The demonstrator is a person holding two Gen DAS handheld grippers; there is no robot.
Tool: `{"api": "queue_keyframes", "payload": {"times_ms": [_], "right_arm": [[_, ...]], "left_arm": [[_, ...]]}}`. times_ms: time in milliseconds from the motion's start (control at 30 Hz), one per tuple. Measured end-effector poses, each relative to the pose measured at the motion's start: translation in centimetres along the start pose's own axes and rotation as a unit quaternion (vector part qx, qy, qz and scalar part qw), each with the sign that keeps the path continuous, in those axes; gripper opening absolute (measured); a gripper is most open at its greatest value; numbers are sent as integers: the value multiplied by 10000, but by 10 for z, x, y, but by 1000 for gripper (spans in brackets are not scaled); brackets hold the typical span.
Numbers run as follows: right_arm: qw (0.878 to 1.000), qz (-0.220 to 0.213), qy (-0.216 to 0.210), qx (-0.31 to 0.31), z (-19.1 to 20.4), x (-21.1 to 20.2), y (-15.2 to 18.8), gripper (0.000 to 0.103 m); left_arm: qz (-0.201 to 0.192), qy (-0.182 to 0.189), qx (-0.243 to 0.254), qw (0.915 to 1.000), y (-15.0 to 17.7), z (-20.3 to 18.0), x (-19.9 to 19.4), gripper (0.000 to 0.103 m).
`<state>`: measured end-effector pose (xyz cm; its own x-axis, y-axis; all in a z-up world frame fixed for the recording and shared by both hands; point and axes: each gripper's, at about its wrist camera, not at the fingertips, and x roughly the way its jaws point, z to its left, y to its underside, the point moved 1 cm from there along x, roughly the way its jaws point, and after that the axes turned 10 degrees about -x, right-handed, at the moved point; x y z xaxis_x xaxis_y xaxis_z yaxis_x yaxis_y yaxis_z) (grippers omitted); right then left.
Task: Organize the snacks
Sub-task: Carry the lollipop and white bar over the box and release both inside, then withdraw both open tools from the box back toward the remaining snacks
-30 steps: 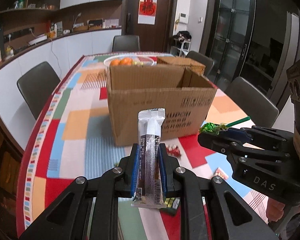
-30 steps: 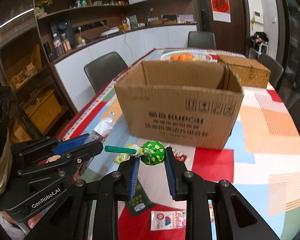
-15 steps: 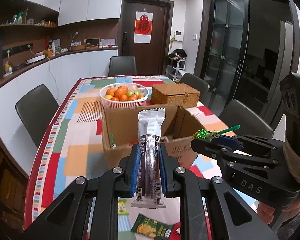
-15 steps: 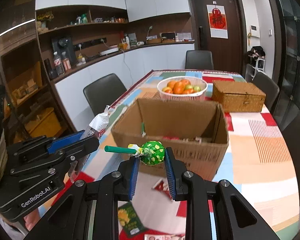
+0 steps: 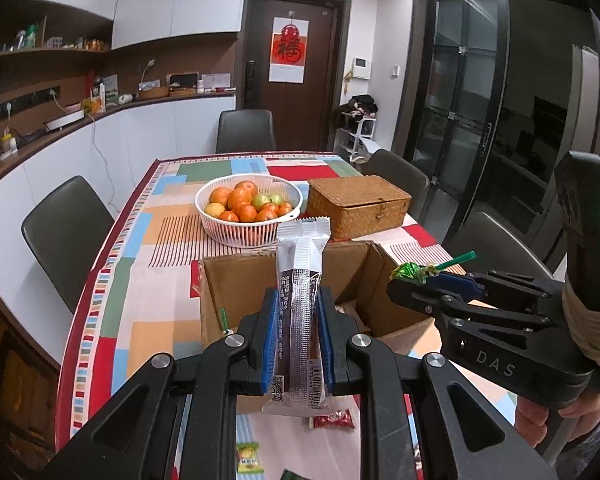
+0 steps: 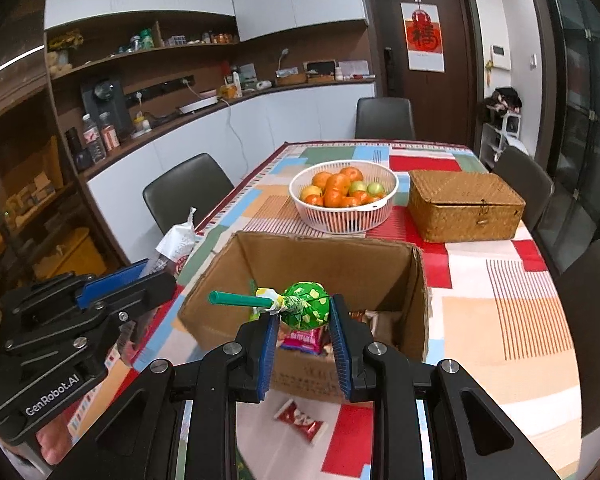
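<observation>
My left gripper (image 5: 298,336) is shut on a silver and dark snack bar (image 5: 302,312), held upright above the near wall of the open cardboard box (image 5: 236,280). My right gripper (image 6: 304,340) is shut on a green-wrapped lollipop (image 6: 306,310) with a green stick, held over the same box (image 6: 340,264). Wrapped snacks (image 6: 302,338) lie inside the box. The right gripper also shows in the left wrist view (image 5: 414,280), and the left gripper in the right wrist view (image 6: 140,276).
A white basket of oranges (image 5: 248,210) and a wicker box (image 5: 358,204) stand behind the cardboard box. Loose snacks lie on the patterned tablecloth: a red packet (image 6: 300,424) and a yellow-green candy (image 5: 249,456). Dark chairs surround the table.
Both grippers have risen and moved forward with their snacks; from in front of the box's side they now look down into the open box.
</observation>
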<state>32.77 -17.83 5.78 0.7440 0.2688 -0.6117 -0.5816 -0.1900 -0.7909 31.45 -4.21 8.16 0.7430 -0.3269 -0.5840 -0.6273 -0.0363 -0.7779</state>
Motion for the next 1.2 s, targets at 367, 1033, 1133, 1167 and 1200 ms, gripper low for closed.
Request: {"api": "queue_keyframes", "payload": {"times_ms": [367,1033,1133,1167,1200], "right_arm": [[9987,465,204,53,-17,43,-11,27],[9996,160,170,-161,3,16,4,46],[9997,70,38,-211,10,5,10,46],[9997,32,6,-241,13,1,12,46],[9996,8,-18,-267,16,-2,14,46]], "left_arm": [[530,-247,-12,9983,-20,7,55,20],[-21,-1078,307,9937,8,4,0,42],[-96,-1058,331,9938,16,4,-15,44],[-110,-1052,343,9938,20,4,-19,44],[-132,-1077,371,9934,24,4,-23,44]]}}
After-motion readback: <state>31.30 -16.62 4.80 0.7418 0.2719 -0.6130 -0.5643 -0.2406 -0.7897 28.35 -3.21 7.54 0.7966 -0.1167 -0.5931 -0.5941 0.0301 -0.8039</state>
